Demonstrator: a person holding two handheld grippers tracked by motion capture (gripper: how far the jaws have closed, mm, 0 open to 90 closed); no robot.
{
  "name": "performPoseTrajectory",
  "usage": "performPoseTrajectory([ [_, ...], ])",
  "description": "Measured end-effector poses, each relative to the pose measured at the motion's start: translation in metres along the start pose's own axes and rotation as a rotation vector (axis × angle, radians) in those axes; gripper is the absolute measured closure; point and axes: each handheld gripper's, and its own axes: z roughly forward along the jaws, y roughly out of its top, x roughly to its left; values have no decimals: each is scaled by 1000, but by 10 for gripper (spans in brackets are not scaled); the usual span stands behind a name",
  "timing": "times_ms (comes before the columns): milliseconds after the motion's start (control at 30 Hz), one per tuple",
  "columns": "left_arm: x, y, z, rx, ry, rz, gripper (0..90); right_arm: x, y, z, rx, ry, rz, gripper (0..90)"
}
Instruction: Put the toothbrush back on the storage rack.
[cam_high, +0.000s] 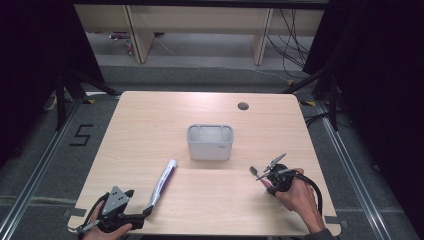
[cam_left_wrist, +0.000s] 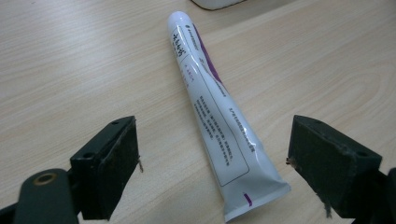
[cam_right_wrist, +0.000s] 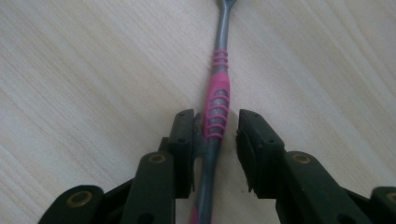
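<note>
Left claw (cam_left_wrist: 212, 158) gapes around toothpaste tube (cam_left_wrist: 212, 107); right claw (cam_right_wrist: 215, 128) nearly shut, straddling toothbrush (cam_right_wrist: 217, 102)

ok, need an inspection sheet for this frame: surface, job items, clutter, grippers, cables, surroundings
Surface: light wood table, round hole near the far edge.
Job's things: grey bin at centre; toothpaste tube lying flat; toothbrush lying flat.
Clutter: nothing seen.
Grippers: left gripper open, jaws either side of the tube's crimped end; right gripper nearly closed around the toothbrush handle, a gap on one side.
Cables: black cable trails from right gripper; wires on the floor beyond.
Surroundings: dark curtains, a 5 marked on the floor.
</note>
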Motion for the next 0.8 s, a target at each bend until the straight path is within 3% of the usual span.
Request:
performPoseTrajectory([
  [67, 0, 0, 0, -2, -1, -2, 159, 4, 2, -2, 38, -8, 56, 692],
  [100, 0, 0, 0, 2, -2, 2, 159, -1, 3, 0, 22, -5, -11, 700],
  [367, 0, 0, 0, -2, -3, 0, 159, -4, 8, 1, 57, 29, -24, 770],
  [400, 0, 0, 0, 0, -3, -1, 159, -4, 9, 1, 71, 33, -6, 772],
  [500, 0, 0, 0, -2, -4, -3, 159, -7, 11, 1, 93, 45, -27, 780],
  [733, 0, 0, 0, -1, -4, -1, 159, -9, 15, 2, 116, 48, -42, 792],
  [800, 0, 0, 0, -1, -5, -2, 159, -8, 16, 3, 136, 25, -30, 793],
])
